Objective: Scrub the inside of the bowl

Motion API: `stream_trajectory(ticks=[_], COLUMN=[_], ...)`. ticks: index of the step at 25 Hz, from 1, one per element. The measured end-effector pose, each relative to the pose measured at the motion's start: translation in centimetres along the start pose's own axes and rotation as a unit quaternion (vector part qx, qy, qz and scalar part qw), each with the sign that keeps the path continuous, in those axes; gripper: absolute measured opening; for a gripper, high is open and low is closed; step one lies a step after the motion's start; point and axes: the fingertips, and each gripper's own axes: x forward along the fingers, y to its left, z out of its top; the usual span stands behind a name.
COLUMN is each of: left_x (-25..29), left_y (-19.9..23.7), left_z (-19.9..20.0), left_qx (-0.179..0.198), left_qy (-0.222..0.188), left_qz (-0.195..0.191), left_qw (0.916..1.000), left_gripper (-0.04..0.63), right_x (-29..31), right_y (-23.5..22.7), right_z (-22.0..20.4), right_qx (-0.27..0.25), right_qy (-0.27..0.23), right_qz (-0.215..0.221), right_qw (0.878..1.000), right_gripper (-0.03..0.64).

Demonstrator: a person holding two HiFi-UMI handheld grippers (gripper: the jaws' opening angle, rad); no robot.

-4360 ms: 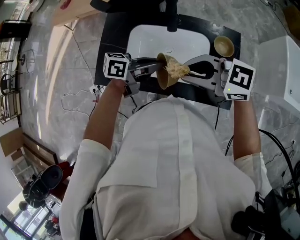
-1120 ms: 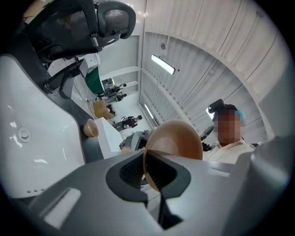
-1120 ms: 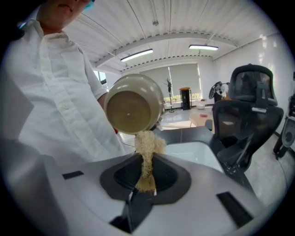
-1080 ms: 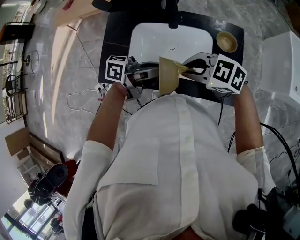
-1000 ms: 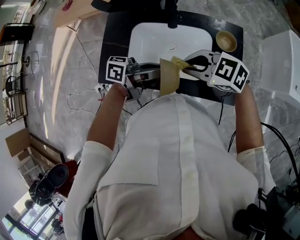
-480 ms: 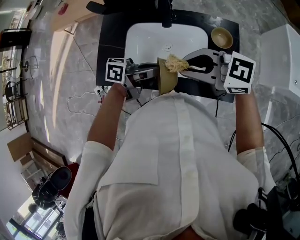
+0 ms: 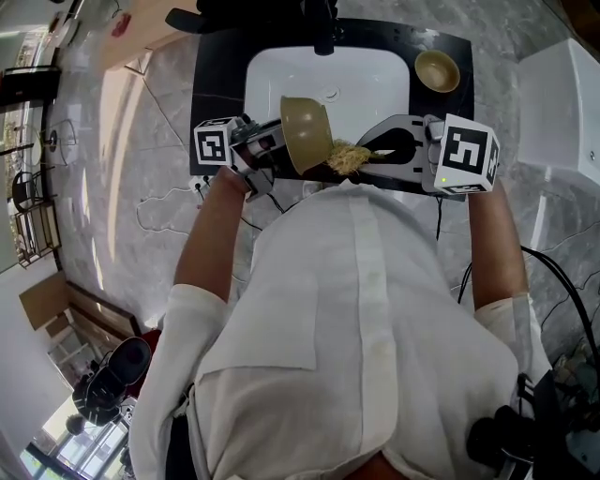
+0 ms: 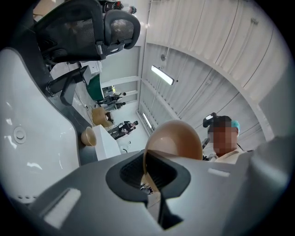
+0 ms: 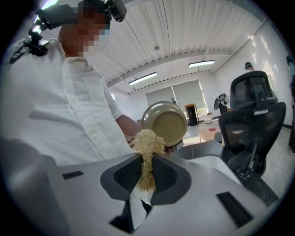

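Observation:
My left gripper (image 7: 279, 146) is shut on the rim of an olive-brown bowl (image 7: 306, 133), held tilted on its side above the front edge of the sink. In the left gripper view the bowl (image 8: 177, 140) rises from the closed jaws of the left gripper (image 8: 152, 177). My right gripper (image 7: 364, 157) is shut on a tan fibrous scrubber (image 7: 346, 157), just below and right of the bowl. In the right gripper view the scrubber (image 9: 147, 143) sticks up out of the right gripper (image 9: 145, 182), its tip at the lower left edge of the bowl (image 9: 165, 122). Whether they touch I cannot tell.
A white sink basin (image 7: 328, 80) is set in a black counter (image 7: 217, 84), with a dark tap (image 7: 323, 23) at the back. A second bowl (image 7: 438, 70) stands on the counter at the right. A white cabinet (image 7: 562, 103) stands further right. An office chair (image 9: 251, 115) is nearby.
The bowl has swung left and up over the sink and turned. The scrubber has dropped from the bowl's top rim to beside its lower right edge.

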Motion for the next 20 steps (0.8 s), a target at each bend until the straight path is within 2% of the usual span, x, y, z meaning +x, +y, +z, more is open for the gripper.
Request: stream_trajectory(ticks=[4,10,13,20], left_x=[0.5,0.8,0.9,0.2], left_y=[-1.1,-1.1,-0.6,0.5], left_z=[-0.2,-1.2,-1.9,-1.6], left_qx=[0.009,0.01,0.017,0.02], left_qy=[0.012,0.031,0.047,0.042], left_qz=[-0.021,-0.011,0.01,0.038], left_qw=[0.9997,0.9994,0.9987,0.9982], left_gripper=[0.011,0.011,0.011,0.011], right_x=[-0.5,-1.2,-1.5,-1.7], right_y=[-2.1,-3.3,-3.2,-1.7], right_z=[-1.3,-0.5,0.2,1.8], right_qx=[0.008,-0.004,-0.014,-0.042], right_qy=[0.026,0.032,0.025,0.001], right_qz=[-0.049,-0.078,-0.081,-0.058], right_qw=[0.998,0.996,0.996,0.997], right_gripper=[0.052,0.052,0.052,0.052])
